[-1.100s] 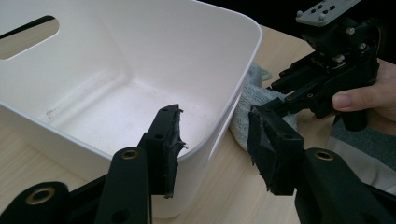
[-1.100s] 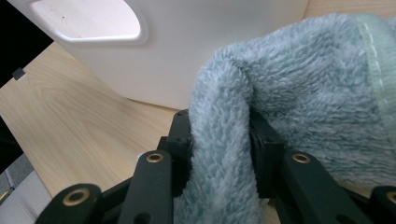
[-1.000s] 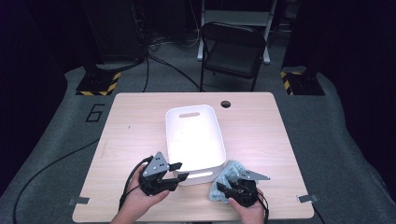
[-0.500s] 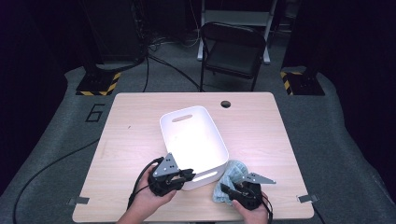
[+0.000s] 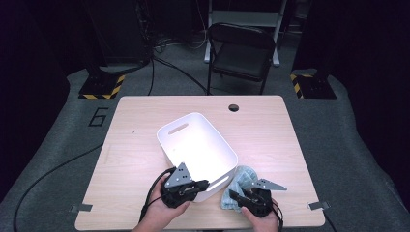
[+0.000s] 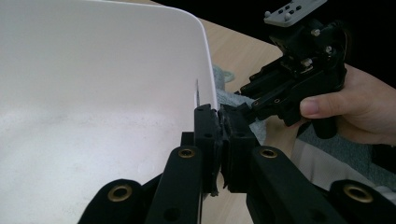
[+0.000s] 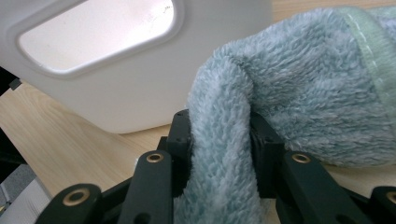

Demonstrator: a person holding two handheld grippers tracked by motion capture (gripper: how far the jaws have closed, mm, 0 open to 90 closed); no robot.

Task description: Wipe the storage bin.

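At the near edge of the table [image 5: 130, 145], these are the parts in play:

Bin: a white bin [image 5: 196, 145] sits askew, its near corner towards the person; the far wall has a handle slot, and the right gripper view shows another slot in the near wall.

Left hand-held gripper: the left hand-held gripper [image 5: 199, 184] has its jaws closed tight on the bin's near rim, one jaw inside and one outside, as the left gripper view shows [image 6: 219, 135]; the jaws have just been closing with the wall between them.

Towel: a pale blue-green towel [image 5: 240, 182] lies bunched on the table just beside the bin's near right corner; its near part is hidden under the gripper.

Right hand-held gripper: the right hand-held gripper [image 5: 237, 197] pinches a thick fold of towel [image 7: 219, 135] between narrow jaws.

Hidden: the pads are buried in the pile; the hands are cut off at the bottom edge of the high view.

Beyond: a dark folding chair [image 5: 241, 53] stands behind the table.
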